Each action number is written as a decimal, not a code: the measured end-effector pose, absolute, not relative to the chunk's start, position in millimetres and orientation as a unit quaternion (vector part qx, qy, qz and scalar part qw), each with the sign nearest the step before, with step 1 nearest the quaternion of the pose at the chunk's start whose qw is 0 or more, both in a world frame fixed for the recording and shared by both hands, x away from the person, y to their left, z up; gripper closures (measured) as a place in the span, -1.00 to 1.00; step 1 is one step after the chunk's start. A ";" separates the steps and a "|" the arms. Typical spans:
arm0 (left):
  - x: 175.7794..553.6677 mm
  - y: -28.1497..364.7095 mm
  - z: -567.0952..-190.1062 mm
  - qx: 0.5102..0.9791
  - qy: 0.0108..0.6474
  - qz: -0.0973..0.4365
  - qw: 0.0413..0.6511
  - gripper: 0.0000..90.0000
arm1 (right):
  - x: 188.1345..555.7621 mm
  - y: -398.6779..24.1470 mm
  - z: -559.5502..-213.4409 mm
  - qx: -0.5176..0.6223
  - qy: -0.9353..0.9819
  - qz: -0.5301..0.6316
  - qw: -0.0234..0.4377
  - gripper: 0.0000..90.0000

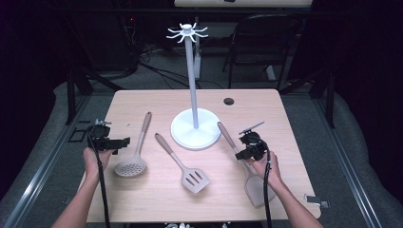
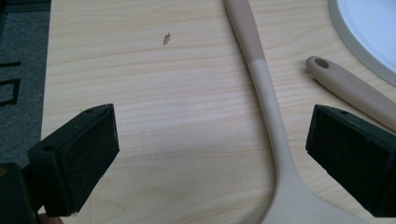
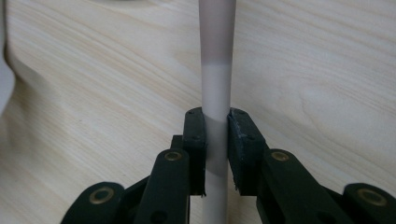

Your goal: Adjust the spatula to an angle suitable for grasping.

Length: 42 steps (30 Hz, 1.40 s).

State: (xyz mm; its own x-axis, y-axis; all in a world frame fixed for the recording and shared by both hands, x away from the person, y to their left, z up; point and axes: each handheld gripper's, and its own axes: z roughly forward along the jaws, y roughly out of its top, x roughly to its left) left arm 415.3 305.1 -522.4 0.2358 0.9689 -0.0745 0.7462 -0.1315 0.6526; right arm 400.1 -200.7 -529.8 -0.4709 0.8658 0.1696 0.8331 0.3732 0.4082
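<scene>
Right gripper view shows my right gripper [image 3: 216, 154] pinched on the spatula handle [image 3: 215, 70], flat on the table [image 3: 93, 116] beside the stand base [image 1: 196, 129]; gripped this low, it could twist or slip when lifted; my left gripper [image 2: 210, 154] stands wide open, empty

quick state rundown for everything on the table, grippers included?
right gripper: shut on the solid spatula's handle, fingers at both sides
solid spatula: flat on the table, right of the stand
left gripper: open, holding nothing, over the skimmer's handle
skimmer: flat, untouched, bowl toward the person
slotted spatula: flat, untouched, in the middle
utensil stand: upright, hooks empty
</scene>
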 end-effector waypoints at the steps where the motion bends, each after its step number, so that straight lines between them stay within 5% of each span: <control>1: 415.2 303.8 -521.8 0.728 0.588 0.189 0.297 -0.95 | 399.0 -200.2 -527.1 0.510 0.830 0.221 0.041 0.74; 29: 413.4 274.7 -507.0 0.743 0.551 0.170 0.340 -1.00 | 384.7 -150.4 -495.9 0.402 0.857 0.304 0.107 0.74; 42: 404.1 254.9 -501.9 0.754 0.526 0.181 0.348 -1.00 | 389.3 -135.0 -491.9 0.382 0.862 0.316 0.103 0.74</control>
State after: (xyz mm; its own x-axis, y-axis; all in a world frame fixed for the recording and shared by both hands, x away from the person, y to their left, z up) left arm 404.1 254.9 -501.9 0.3806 0.9200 -0.0934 0.6679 -0.2036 0.7159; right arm 389.3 -135.0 -491.9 -0.6874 0.7235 0.0629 0.5928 0.5090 0.6241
